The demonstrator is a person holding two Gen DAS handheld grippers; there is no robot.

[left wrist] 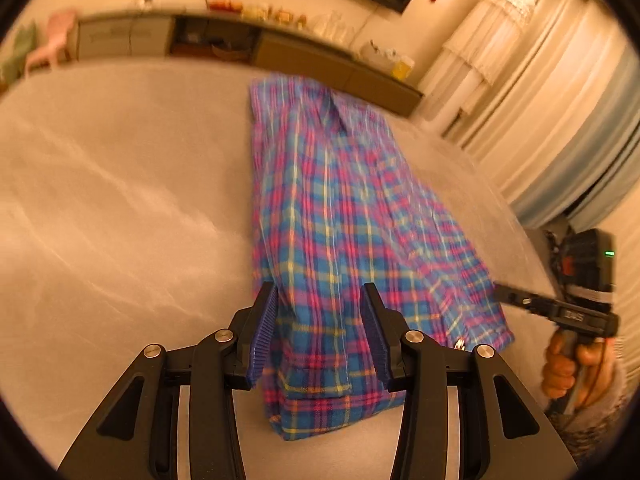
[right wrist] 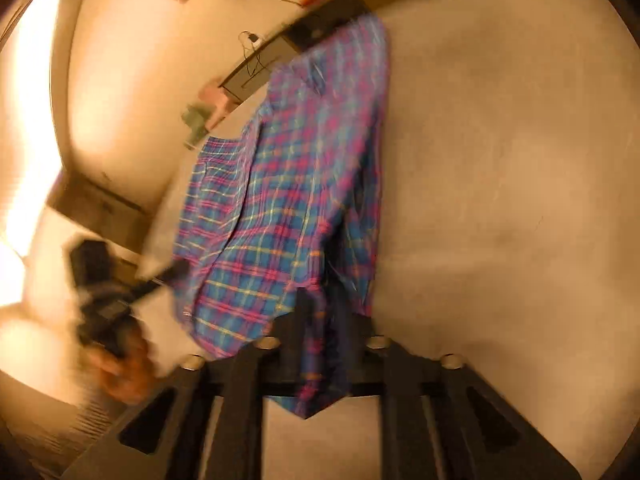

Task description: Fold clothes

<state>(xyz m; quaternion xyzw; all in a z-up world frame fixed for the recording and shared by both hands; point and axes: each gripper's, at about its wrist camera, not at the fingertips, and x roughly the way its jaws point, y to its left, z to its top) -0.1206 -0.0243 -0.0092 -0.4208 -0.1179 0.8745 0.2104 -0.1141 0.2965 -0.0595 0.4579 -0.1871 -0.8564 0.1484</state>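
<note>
A blue, pink and yellow plaid shirt (left wrist: 340,208) lies folded into a long strip on the grey bed surface (left wrist: 120,200). My left gripper (left wrist: 320,300) is open, its blue-padded fingers (left wrist: 266,332) straddling the shirt's near hem without closing on it. The right gripper (left wrist: 504,294) shows at the right edge of the left wrist view, its tip at the shirt's right hem. In the blurred right wrist view the right gripper (right wrist: 324,300) is shut on a lifted fold of the shirt (right wrist: 288,200). The left gripper (right wrist: 176,270) appears there at the left.
A low dark cabinet (left wrist: 200,44) with small items on top runs along the far wall. Pale curtains (left wrist: 560,100) hang at the right. A pink chair (left wrist: 52,44) stands at the far left. The bed surface extends wide on both sides of the shirt.
</note>
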